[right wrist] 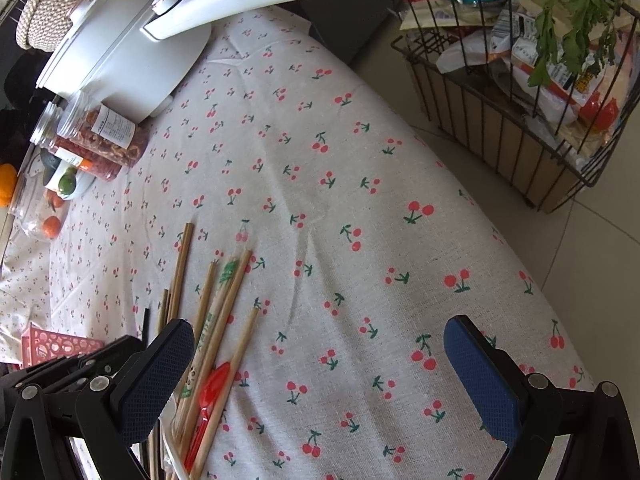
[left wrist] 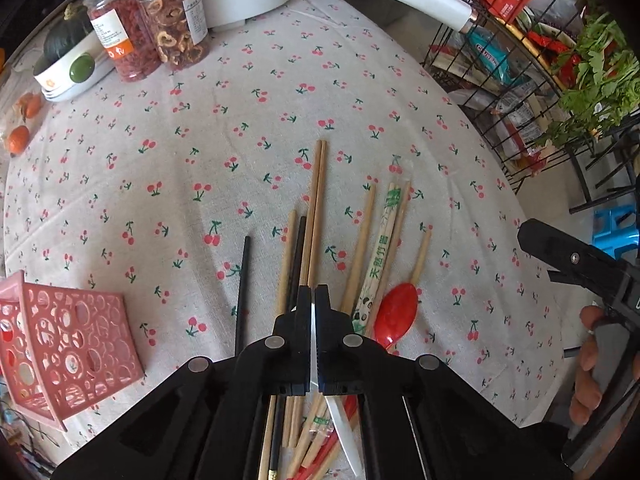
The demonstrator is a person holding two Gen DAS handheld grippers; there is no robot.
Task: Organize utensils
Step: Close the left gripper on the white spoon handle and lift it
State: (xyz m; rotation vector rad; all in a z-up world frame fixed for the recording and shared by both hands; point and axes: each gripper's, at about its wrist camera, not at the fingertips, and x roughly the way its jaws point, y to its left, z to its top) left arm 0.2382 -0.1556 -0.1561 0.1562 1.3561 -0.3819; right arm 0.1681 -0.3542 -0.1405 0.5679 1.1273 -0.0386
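White plastic shows edge-on between the pressed-together fingers of the left gripper (left wrist: 313, 296), which pinches that thin white utensil (left wrist: 342, 432) over the pile of bamboo chopsticks (left wrist: 316, 208); its long axis runs near to far. The pink basket (left wrist: 68, 344) lies to the left, nearest this hand. The right gripper (right wrist: 320, 380) hangs spread, empty

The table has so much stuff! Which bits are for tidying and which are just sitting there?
For the job: chopsticks, wrapped chopsticks, red spoon, pink basket.

Just lying about: jars, white pot, oranges, wire rack.
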